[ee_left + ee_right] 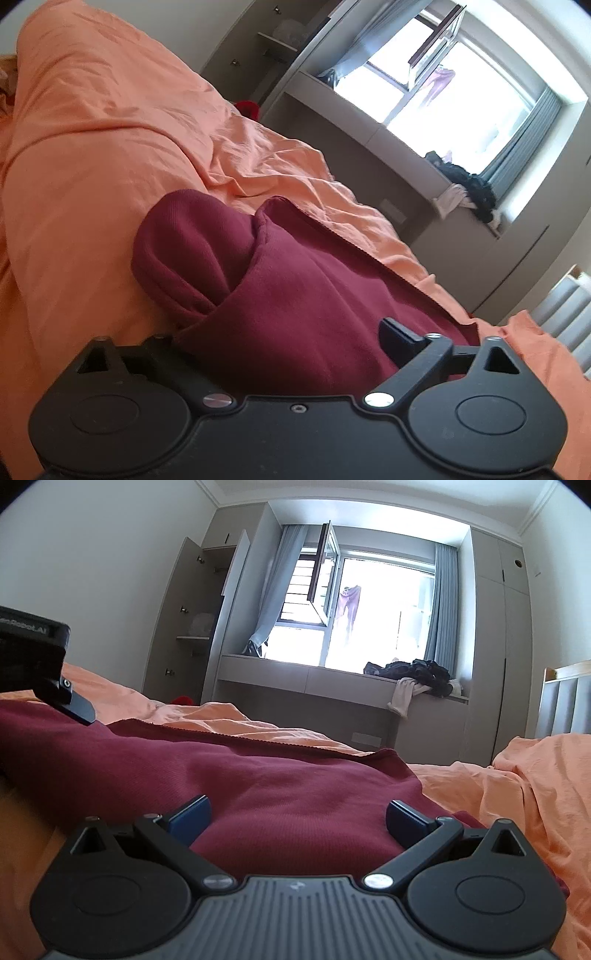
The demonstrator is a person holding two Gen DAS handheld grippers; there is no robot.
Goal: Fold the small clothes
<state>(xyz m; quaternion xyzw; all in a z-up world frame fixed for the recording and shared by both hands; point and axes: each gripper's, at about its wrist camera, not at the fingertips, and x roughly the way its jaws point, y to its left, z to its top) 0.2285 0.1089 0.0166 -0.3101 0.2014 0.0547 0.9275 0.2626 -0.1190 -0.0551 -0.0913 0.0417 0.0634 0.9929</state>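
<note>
A bed covered by a wrinkled orange cotton sheet (517,786) fills the lower half of both views. On it, across the centre of each frame, lies a dark maroon knit garment (229,775), its left end rolled into a soft fold at centre left of the left wrist view. The right claw (297,818) stands spread wide, both blue pads resting on the maroon cloth. The left claw (280,339) also sits over the garment; one finger is buried in cloth, so its state cannot be told.
</note>
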